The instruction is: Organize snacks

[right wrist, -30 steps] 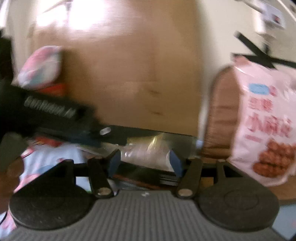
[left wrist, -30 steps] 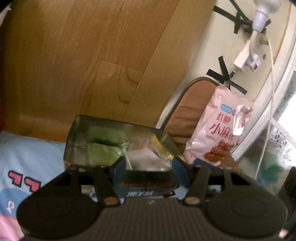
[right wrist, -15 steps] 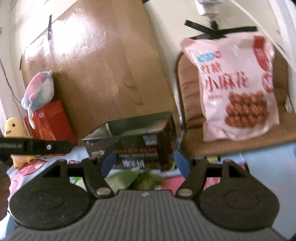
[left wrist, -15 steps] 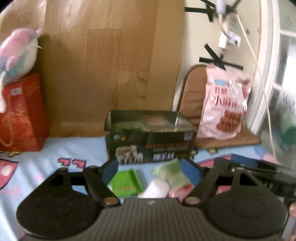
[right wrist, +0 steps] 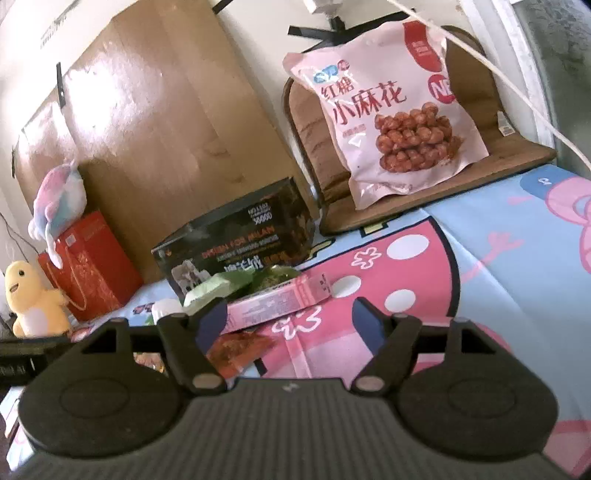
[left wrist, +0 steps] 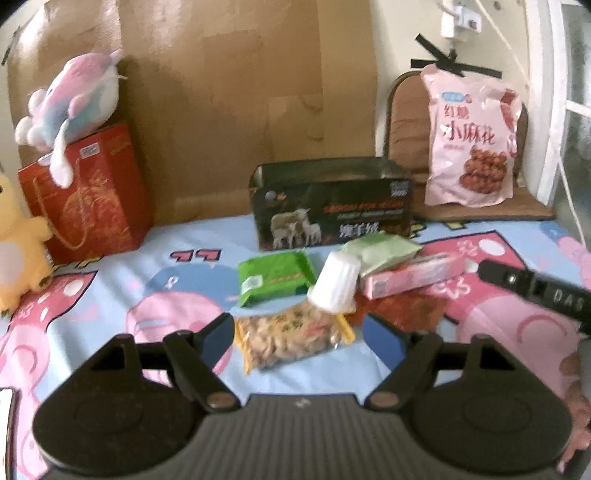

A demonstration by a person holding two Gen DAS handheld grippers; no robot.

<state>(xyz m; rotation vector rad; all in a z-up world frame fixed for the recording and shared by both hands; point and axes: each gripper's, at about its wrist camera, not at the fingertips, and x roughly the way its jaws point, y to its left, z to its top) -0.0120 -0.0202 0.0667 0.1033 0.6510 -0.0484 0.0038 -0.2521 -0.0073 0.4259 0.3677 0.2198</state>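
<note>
My left gripper (left wrist: 298,332) stands open, gripping nothing; only its view shows the nut bag (left wrist: 291,338) at 6 o'clock of the box (left wrist: 332,210). My right gripper (right wrist: 289,319) is opening, empty.

A cream wall (left wrist: 373,74) rises behind, with a large wood-grain board (left wrist: 221,92) leaning against it, sunlight glaring on it in the right wrist view. Black tape crosses (left wrist: 456,64) and a white plug with cords (left wrist: 458,20) are on the wall. A brown seat cushion (right wrist: 424,192) stands at the right, near a white window frame (left wrist: 546,110). A cartoon-print sheet (right wrist: 498,258), blue and pink, covers the bed.
</note>
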